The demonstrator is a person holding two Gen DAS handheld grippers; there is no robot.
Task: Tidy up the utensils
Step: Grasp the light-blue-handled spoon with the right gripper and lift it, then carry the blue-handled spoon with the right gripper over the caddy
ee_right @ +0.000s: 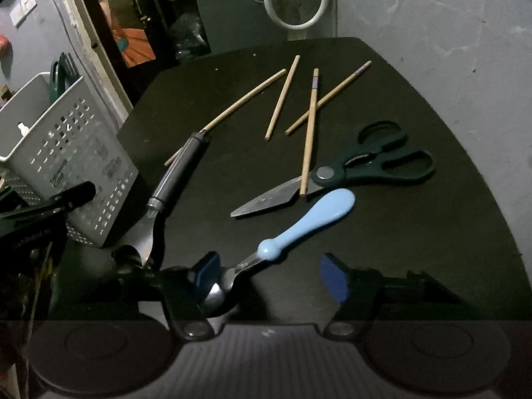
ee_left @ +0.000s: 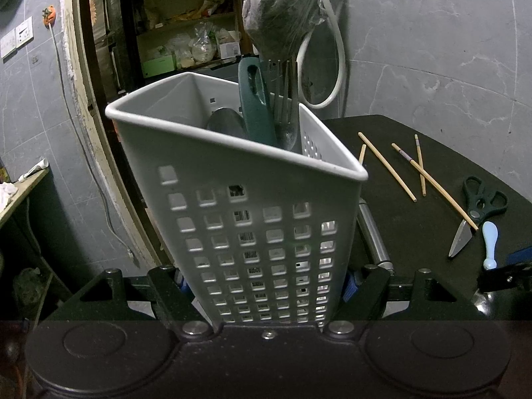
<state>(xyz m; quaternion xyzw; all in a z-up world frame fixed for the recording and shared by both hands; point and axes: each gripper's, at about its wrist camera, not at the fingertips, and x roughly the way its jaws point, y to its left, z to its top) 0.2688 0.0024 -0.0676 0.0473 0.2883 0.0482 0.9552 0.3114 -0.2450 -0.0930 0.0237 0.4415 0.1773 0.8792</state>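
Observation:
My left gripper is shut on a white perforated utensil basket, held tilted; it holds a teal-handled tool, forks and a spoon. The basket also shows in the right wrist view at the left. My right gripper is open over the black table, its fingers on either side of a spoon with a light blue handle; the spoon's bowl lies against the left pad. Black-handled scissors, several wooden chopsticks and a black-handled scoop lie on the table.
A grey tiled wall stands behind the table. A white hose loop hangs at the back. A bagged object hangs above the basket. Shelves with packets fill a doorway at the left. The table's curved edge runs along the right.

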